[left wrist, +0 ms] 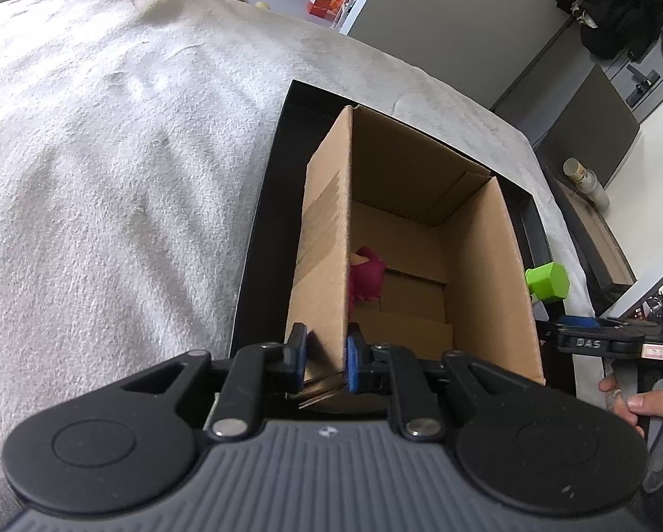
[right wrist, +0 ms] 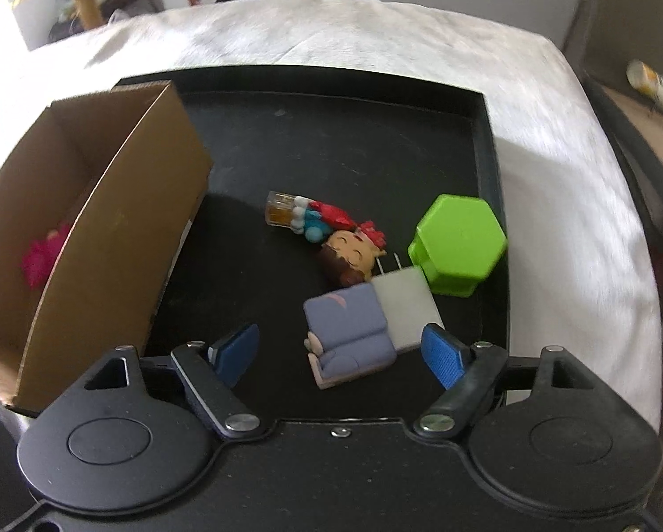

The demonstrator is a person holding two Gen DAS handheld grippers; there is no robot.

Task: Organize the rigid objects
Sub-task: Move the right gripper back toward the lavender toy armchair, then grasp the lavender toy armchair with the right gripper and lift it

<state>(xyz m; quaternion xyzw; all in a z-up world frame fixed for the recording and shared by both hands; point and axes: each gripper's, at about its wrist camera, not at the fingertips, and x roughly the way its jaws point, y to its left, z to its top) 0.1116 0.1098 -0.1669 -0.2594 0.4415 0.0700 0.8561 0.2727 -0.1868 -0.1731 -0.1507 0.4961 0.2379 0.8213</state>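
- Left claw (left wrist: 324,357): pressed onto the near wall of the cardboard box (left wrist: 477,275), one pad outside, one inside; it steadies the box on the black tray (right wrist: 486,155).
- Right claw (right wrist: 342,357): spread, nothing pinched, pointed down over the toy sofa (right wrist: 349,337), which lies between the pads but clear of both.
- Step in hand, as judged: pick the sofa from the tray for the box. Advice: centre the pads across the sofa's two sides, keep the right pad off the white charger plug (right wrist: 409,310) that touches it, close only once low enough, and keep the box pinned.
- Cardboard box: open-topped, on the tray's left part; holds one magenta toy (left wrist: 366,277) against the wall nearest the left claw; the rest of the floor is bare.
- Black tray, right of the box: sofa, plug, green hexagonal box (right wrist: 457,244), a small smiling-head figure (right wrist: 351,257) and a red-and-blue figure (right wrist: 313,215), all loose.
- Support: pale cloth-covered table (left wrist: 109,177) under the tray.
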